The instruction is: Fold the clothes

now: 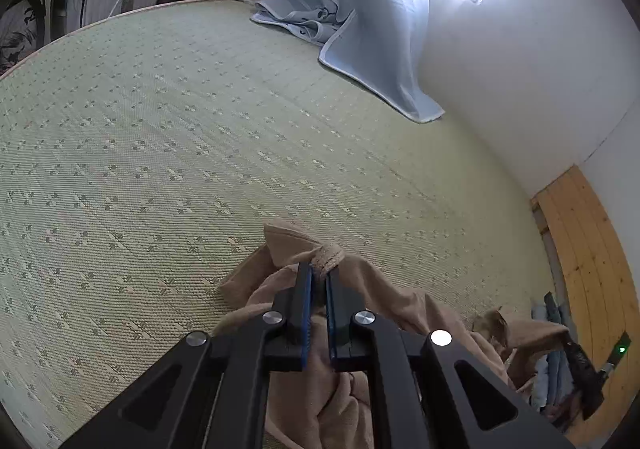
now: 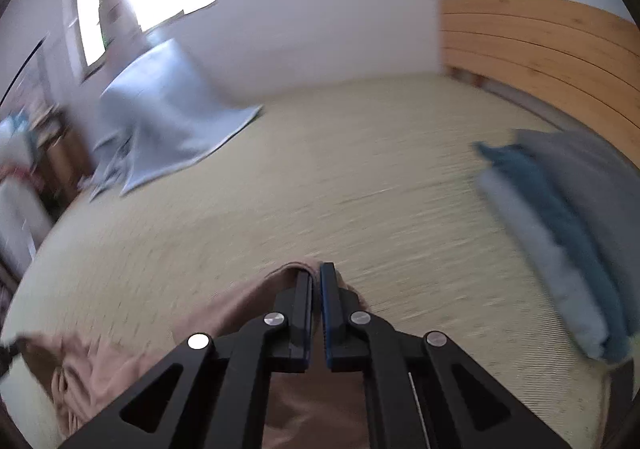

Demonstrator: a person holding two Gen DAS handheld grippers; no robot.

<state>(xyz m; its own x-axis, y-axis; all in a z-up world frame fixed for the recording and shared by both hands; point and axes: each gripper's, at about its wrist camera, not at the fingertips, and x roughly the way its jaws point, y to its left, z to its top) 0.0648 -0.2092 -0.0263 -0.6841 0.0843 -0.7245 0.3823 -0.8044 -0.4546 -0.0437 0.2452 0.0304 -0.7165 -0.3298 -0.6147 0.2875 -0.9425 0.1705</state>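
A beige garment (image 1: 384,301) hangs bunched over the woven mat (image 1: 200,149). My left gripper (image 1: 319,271) is shut on a gathered, ribbed edge of it, which sticks out past the fingertips. In the left wrist view the garment stretches right to my right gripper (image 1: 576,353), seen small at the lower right edge. The right wrist view is blurred by motion. There my right gripper (image 2: 316,269) is shut on another fold of the beige garment (image 2: 240,305), which trails down and left beneath it.
A light blue blanket (image 1: 360,21) lies draped at the far corner against the white wall under a bright window. A stack of folded clothes (image 2: 568,233) in grey, teal and pale blue sits on the mat at the right, by a wooden headboard (image 2: 540,37). Bags and boxes line the far left.
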